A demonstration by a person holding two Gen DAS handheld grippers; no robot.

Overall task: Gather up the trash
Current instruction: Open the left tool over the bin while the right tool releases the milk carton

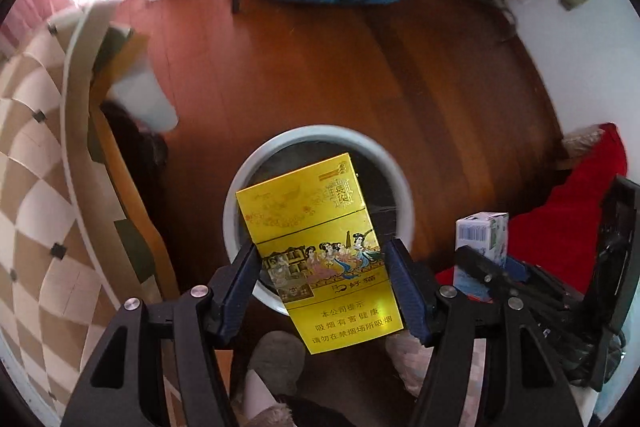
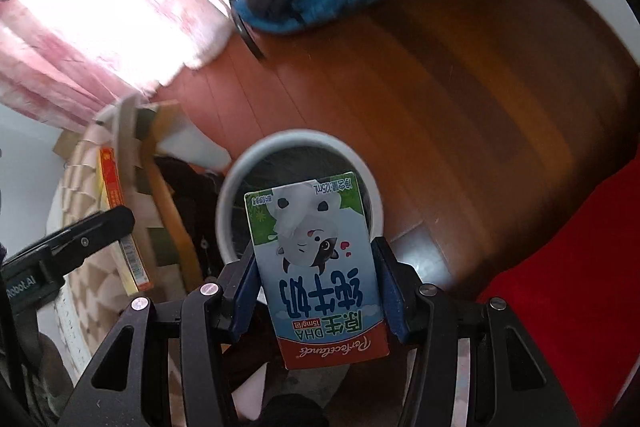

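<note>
Polished wooden floor [image 1: 320, 75] carries a round white-rimmed waste bin [image 1: 394, 163] with a dark liner. Left gripper [image 1: 322, 259] pinches a yellow cigarette pack [image 1: 316, 251] at its side edges, directly above the bin opening. Right gripper [image 2: 314, 259] pinches a small milk carton [image 2: 316, 259], printed side upside down, above the bin's near rim.

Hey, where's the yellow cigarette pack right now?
In the left wrist view, the yellow cigarette pack is clamped in the left gripper, above the round trash bin on the wooden floor.
</note>
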